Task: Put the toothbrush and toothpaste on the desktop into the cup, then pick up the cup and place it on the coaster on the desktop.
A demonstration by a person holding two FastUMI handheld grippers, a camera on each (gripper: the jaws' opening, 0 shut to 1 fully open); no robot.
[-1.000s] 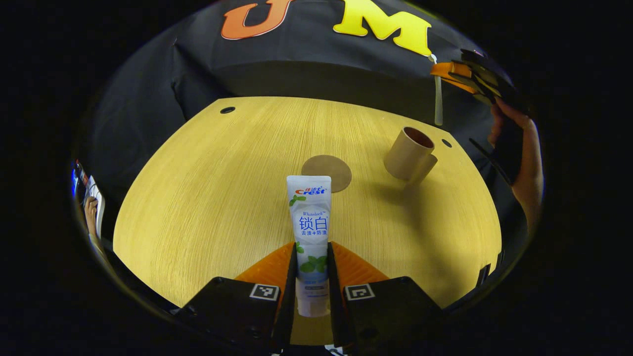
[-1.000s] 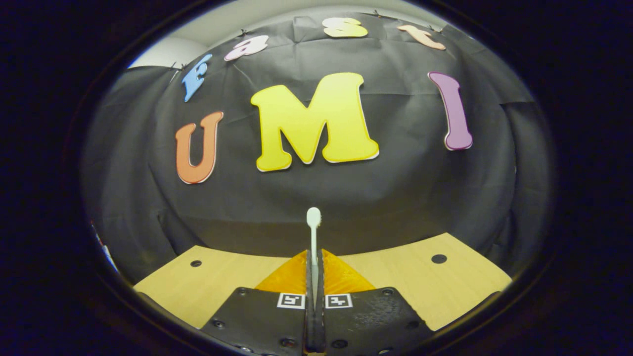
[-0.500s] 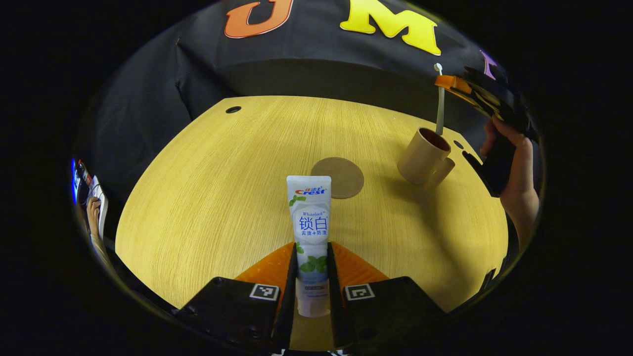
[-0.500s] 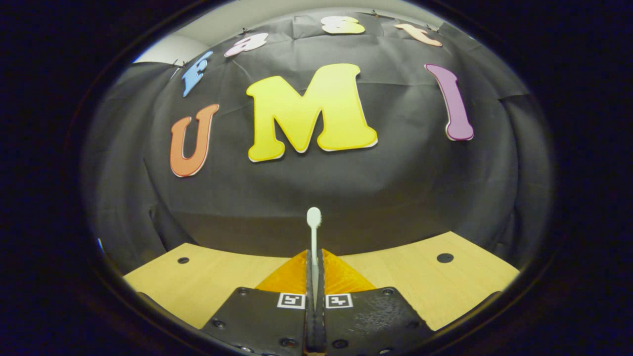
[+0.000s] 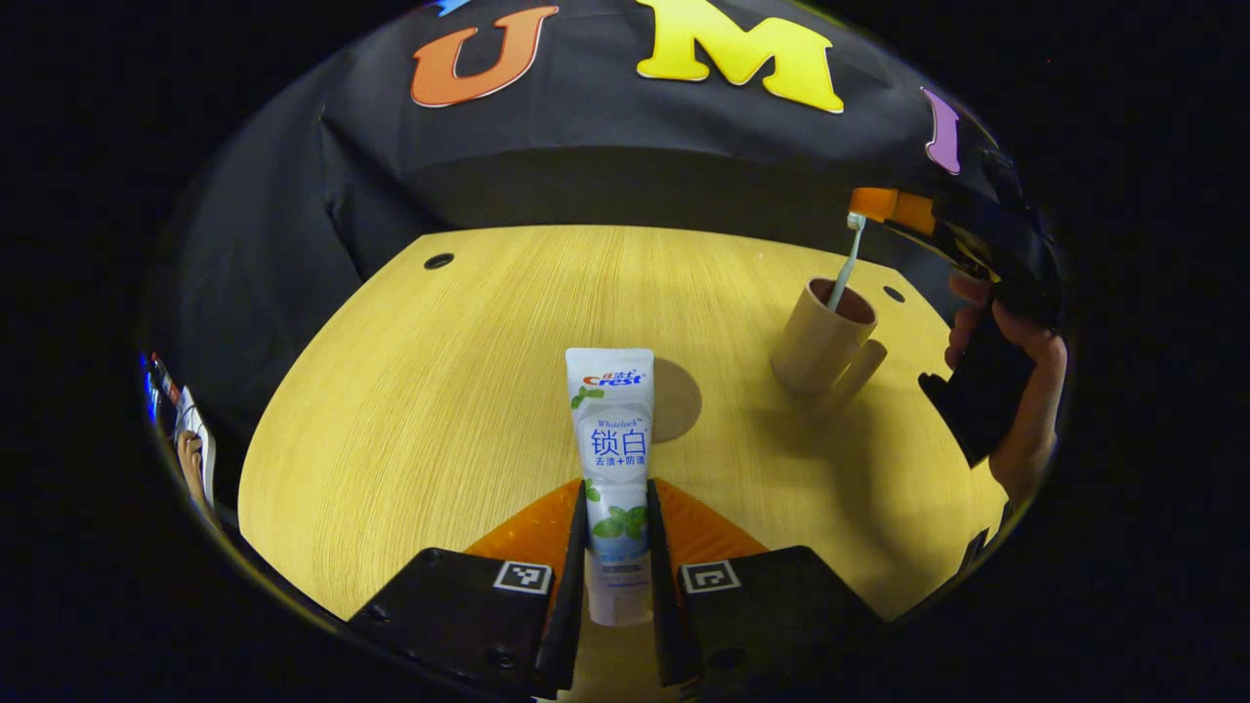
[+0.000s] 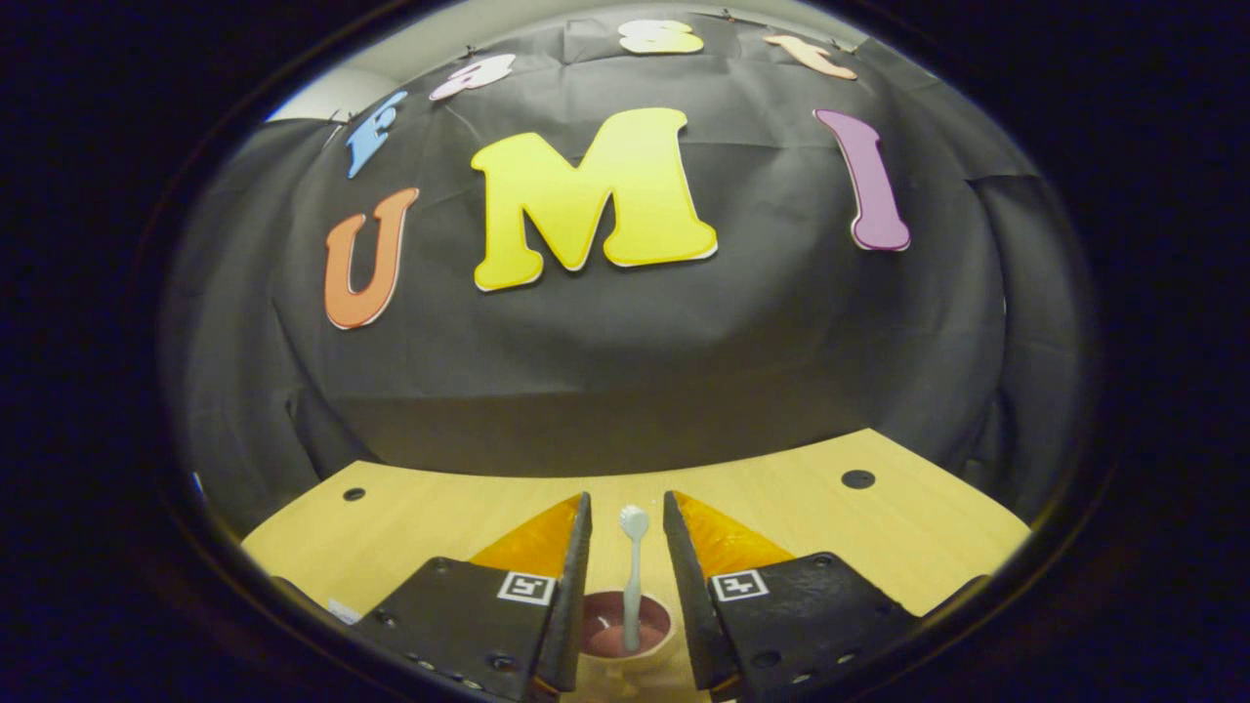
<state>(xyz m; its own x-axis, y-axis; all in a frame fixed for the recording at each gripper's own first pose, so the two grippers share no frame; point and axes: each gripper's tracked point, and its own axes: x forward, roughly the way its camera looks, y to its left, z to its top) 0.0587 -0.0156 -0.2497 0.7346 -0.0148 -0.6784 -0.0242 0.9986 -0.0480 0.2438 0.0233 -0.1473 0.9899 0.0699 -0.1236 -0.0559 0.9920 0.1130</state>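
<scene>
My left gripper (image 5: 615, 522) is shut on a white toothpaste tube (image 5: 612, 439), held above the wooden desktop (image 5: 469, 391). Behind the tube lies the round brown coaster (image 5: 681, 400), partly hidden by it. The tan cup (image 5: 820, 342) stands to the right with the white toothbrush (image 5: 842, 268) leaning in it, head up. In the right gripper view, my right gripper (image 6: 626, 532) is open just above the cup (image 6: 625, 630), and the toothbrush (image 6: 633, 576) stands free between the spread fingers. The same gripper (image 5: 913, 210), held by a hand, hovers over the cup in the left gripper view.
Small dark holes mark the desktop's far corners (image 5: 438, 261) (image 6: 857, 478). A person's hand (image 5: 1016, 391) holds the right gripper's handle at the table's right edge. Black cloth hangs behind the table.
The right gripper came down over the cup and opened, letting the toothbrush drop into it. The left gripper kept its hold on the toothpaste and shifted a little.
</scene>
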